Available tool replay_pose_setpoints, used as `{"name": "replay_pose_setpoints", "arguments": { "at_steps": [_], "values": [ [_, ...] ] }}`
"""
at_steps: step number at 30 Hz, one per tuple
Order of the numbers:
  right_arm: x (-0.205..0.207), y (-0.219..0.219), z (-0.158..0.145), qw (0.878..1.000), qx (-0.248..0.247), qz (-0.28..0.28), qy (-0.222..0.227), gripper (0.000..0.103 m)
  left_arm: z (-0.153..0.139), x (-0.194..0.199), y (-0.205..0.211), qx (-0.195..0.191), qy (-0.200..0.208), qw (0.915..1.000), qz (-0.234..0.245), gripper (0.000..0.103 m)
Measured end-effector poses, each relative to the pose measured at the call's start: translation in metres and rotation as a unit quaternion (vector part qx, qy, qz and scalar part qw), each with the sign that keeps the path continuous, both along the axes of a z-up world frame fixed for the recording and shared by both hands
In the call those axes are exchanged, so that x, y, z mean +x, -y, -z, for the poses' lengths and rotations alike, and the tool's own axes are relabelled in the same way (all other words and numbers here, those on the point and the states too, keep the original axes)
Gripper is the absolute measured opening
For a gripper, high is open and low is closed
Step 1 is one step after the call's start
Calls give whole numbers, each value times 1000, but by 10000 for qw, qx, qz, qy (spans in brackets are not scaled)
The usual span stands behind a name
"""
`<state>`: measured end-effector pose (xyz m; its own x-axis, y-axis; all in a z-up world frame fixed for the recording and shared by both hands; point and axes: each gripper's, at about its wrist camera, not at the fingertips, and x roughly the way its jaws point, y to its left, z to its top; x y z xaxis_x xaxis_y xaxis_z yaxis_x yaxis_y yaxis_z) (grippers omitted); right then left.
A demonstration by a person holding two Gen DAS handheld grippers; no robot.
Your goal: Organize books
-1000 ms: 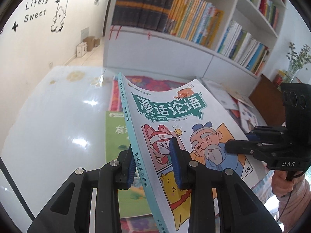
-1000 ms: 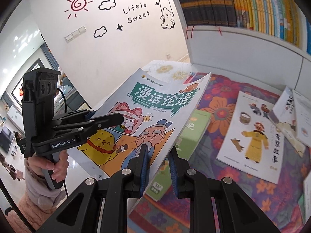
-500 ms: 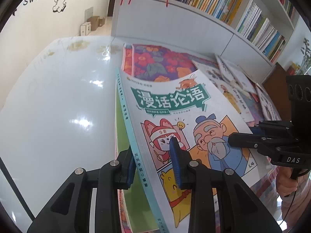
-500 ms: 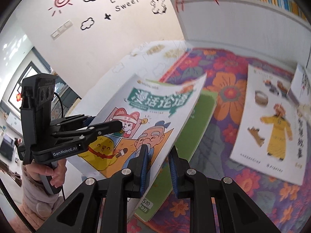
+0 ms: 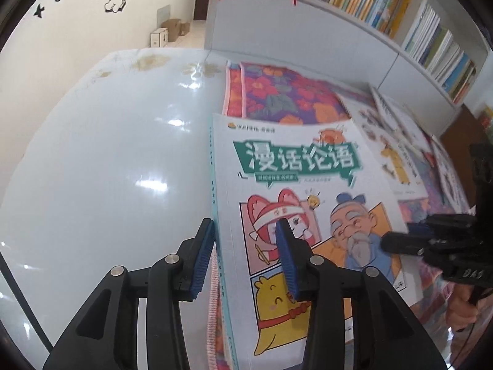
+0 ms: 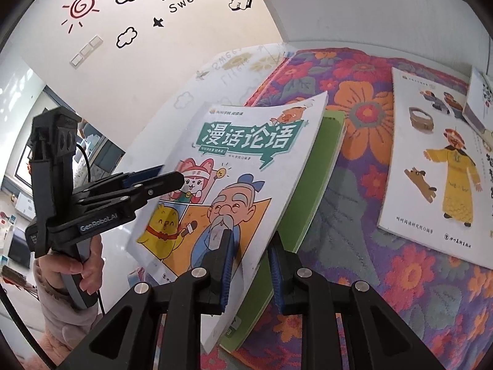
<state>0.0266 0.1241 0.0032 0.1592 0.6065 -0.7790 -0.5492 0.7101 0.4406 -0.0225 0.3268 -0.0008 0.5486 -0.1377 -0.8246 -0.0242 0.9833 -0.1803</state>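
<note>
1. Left black two-finger gripper with blue pads [image 5: 245, 257]: jaws have just been opening; they straddle the spine edge of the book, left pad off to the side of the spine with a gap showing, right pad over the cover, no firm press visible.
2. Right black two-finger gripper with blue pads [image 6: 251, 269]: jaws nearly together, clamped on the book's open-side edge near its lower corner.
3. Book: white softcover comic book with a teal title banner [image 6: 237, 166], cartoon fox-eared girl, yellow chick and bearded old man on the cover, thin teal spine.
4. Book sits low and tilted over a green-covered flat book [image 6: 320, 166], which lies on a purple-orange floral woven cloth [image 6: 363, 98] on the white glossy table [image 5: 107, 169].
5. Whether the comic book's underside already touches the green book cannot be told.
6. A large white picture book with a yellow-robed figure [image 6: 443, 169] lies flat on the cloth, well apart to the right.
7. Person's hand [image 6: 83, 265] grips the left gripper's handle; pink fuzzy sleeve cut off at the frame edge.
8. Left view is motion-blurred; green book hidden there under the comic book; small print unreadable.
</note>
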Motion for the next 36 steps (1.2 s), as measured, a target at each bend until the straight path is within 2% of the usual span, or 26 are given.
{"name": "replay_pose_setpoints", "arguments": {
  "at_steps": [12, 18, 21, 27, 30, 32, 33, 34, 36],
  "values": [
    [-2, -1, 0, 10000, 4, 24, -79, 21, 0, 7, 0, 42, -19, 9998, -204, 39],
    [-1, 0, 1, 9999, -20, 44, -157, 21, -2, 8, 4, 208, 8, 9995, -222, 39],
    [2, 3, 0, 9996, -107, 104, -227, 22, -4, 7, 3, 390, 29, 9985, -379, 39],
    [10, 40, -17, 9985, -50, 528, -104, 23, -30, -5, 3, 505, 335, 9957, -698, 39],
    [17, 69, -28, 9962, 143, 851, -132, 29, -51, -9, 14, 552, 552, 9941, -759, 40],
    [22, 91, -35, 9936, 289, 1090, -111, 41, -63, -10, 27, 576, 646, 9938, -701, 40],
    [25, 105, -39, 9912, 405, 1253, -101, 56, -67, -8, 33, 565, 671, 9941, -640, 40],
    [27, 117, -43, 9888, 516, 1401, -87, 59, -72, -6, 41, 541, 710, 9944, -569, 40],
    [32, 152, -54, 9814, 756, 1764, -45, 59, -82, 1, 64, 471, 786, 9949, -422, 42]
  ]
}}
